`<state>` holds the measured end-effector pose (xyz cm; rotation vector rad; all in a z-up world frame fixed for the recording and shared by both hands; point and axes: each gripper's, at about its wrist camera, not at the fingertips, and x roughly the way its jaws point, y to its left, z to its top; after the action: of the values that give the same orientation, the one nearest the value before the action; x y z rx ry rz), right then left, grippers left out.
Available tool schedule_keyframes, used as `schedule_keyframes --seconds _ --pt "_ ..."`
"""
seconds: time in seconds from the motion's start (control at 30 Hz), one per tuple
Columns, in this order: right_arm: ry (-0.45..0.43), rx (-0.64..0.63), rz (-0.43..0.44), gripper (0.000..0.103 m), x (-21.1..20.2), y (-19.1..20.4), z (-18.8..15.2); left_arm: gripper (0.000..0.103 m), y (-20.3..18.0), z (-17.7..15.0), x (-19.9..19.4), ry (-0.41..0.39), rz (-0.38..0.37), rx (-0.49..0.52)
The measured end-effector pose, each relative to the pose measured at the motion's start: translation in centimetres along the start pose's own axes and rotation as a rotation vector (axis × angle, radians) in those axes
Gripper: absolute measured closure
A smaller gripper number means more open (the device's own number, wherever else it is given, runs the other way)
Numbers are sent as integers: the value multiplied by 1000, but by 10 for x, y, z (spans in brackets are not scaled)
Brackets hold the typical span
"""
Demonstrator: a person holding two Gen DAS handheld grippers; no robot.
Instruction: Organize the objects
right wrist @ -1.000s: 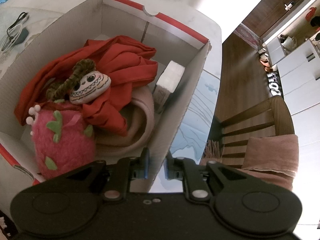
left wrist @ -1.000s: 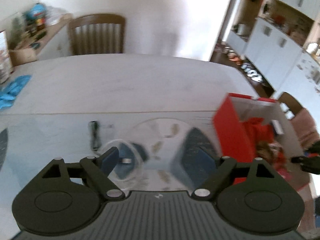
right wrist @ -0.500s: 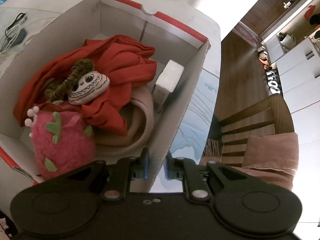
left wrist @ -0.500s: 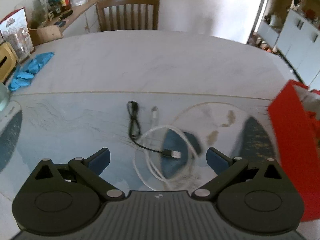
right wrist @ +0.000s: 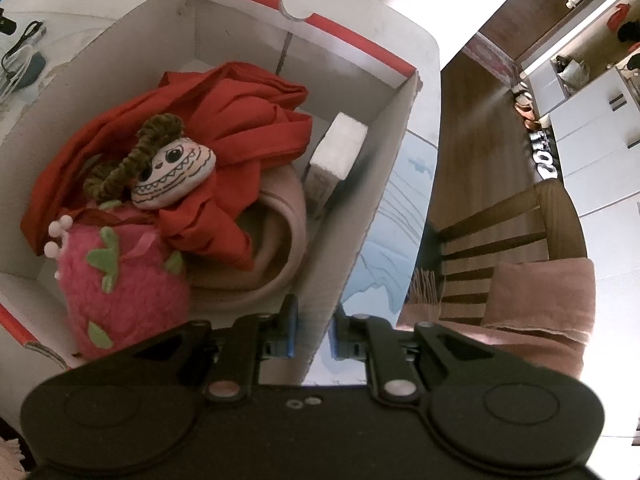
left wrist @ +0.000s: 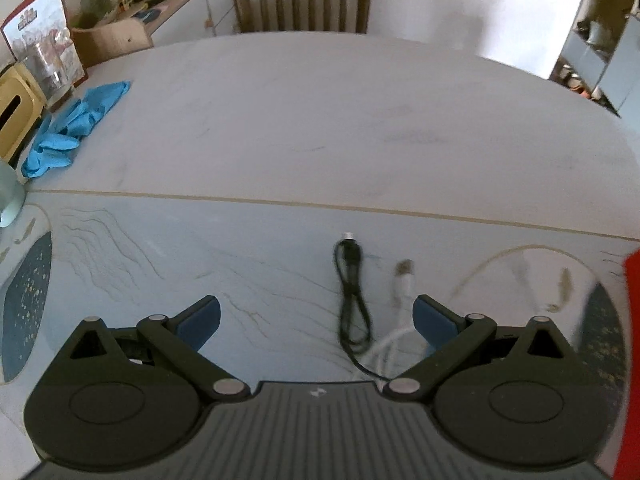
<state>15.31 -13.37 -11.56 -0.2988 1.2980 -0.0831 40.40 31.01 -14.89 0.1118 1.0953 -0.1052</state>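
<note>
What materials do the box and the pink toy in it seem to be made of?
Box: likely cardboard, matte white inside with red edges; its thin wall shows a cut notch. Pink toy: seems felted wool or plush, since its surface is fuzzy, with green patches.

Matt cardboard box (right wrist: 348, 184), fuzzy plush (right wrist: 120, 288)

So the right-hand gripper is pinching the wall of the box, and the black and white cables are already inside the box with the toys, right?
Not quite. The right gripper does pinch the box wall, but the black cable and white cable still lie on the table, outside the box, as the left wrist view shows.
</note>
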Motion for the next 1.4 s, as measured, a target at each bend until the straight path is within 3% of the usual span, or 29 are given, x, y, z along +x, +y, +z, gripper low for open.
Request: schedule_keyframes --seconds 0.3,0.43,0.67,0.73,0.87,0.93,1.17,1.4 --pt "22 5 -8 88 5 2 8 2 -3 8 24 27 -8 -15" --pt "27 8 -8 88 8 2 10 25 -5 9 32 49 -7 -30" --pt "31 11 -4 87 11 0 12 41 -8 9 39 57 -9 -29" --pt "30 11 -4 87 11 0 12 56 -9 10 38 53 -28 -31" --pt "30 9 -5 88 11 0 11 74 -13 12 38 56 -36 -11" --pt "29 8 -6 87 11 0 11 90 -14 12 38 57 -36 -10" --pt "24 2 -8 87 12 2 9 93 -13 8 26 55 -53 -40" --pt "10 12 3 89 10 1 6 93 -8 -1 -10 28 -91 -41"
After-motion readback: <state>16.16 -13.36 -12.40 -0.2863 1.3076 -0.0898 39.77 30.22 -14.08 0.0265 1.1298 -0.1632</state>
